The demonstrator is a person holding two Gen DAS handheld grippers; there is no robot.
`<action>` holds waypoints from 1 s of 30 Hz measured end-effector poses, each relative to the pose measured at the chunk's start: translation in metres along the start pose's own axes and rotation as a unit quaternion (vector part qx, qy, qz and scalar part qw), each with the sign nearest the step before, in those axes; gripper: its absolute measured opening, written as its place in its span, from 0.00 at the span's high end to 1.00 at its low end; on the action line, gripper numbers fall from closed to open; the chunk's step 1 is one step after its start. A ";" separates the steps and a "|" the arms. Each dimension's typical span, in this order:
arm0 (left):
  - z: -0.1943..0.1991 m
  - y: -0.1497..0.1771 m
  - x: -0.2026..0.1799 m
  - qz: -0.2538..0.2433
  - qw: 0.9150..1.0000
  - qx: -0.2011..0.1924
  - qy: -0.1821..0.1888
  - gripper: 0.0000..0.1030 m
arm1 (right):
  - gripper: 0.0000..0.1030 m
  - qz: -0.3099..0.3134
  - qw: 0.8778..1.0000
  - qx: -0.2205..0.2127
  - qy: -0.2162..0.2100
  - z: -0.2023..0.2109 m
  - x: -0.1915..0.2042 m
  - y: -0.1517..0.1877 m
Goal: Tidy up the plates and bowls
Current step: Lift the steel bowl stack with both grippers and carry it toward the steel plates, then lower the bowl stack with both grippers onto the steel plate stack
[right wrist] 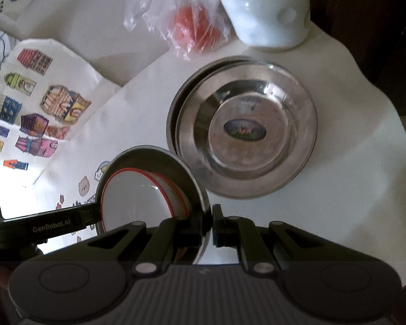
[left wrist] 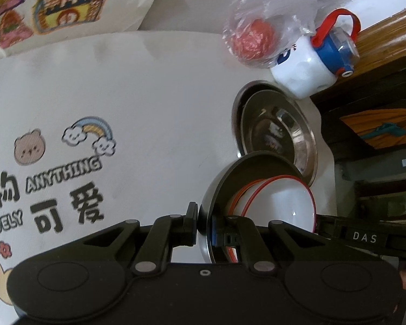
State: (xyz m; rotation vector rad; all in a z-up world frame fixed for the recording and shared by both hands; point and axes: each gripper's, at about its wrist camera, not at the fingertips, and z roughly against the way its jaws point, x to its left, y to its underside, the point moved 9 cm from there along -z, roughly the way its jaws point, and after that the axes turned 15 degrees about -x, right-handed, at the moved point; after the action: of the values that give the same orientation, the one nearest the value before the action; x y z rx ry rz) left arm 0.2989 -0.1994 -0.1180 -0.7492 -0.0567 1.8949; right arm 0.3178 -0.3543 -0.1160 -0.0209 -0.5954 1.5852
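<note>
Left tongs (left wrist: 202, 227) and right tongs (right wrist: 209, 223) were each clamped shut on opposite rims of a steel bowl (right wrist: 195, 189), which was held tilted above the white tabletop (right wrist: 338, 203). Nested inside sat white red-rimmed bowls (right wrist: 132, 197). Just beyond, stacked steel plates (right wrist: 246, 124) lay flat, with an unreadable oval sticker at centre. Tong arms read "DAS" (left wrist: 364, 237) and "GenRobot.AI" (right wrist: 51, 227). The cloth was printed "ANYTHING" (left wrist: 65, 174) and "LOVELY". A white bottle (left wrist: 305, 67) and a bagged red object (left wrist: 253, 40) stood farther off.
</note>
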 end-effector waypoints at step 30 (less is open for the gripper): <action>-0.071 -0.055 -0.061 -0.016 1.000 -0.019 0.011 0.93 | 0.91 -0.022 0.999 -0.034 0.018 -0.019 -0.067 -0.072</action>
State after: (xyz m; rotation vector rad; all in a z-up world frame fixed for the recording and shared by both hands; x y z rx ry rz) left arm 0.3965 -0.2469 -0.1259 -0.7913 -0.0900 1.8596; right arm 0.3996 -0.4110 -0.1267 -0.0861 -0.6162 1.5179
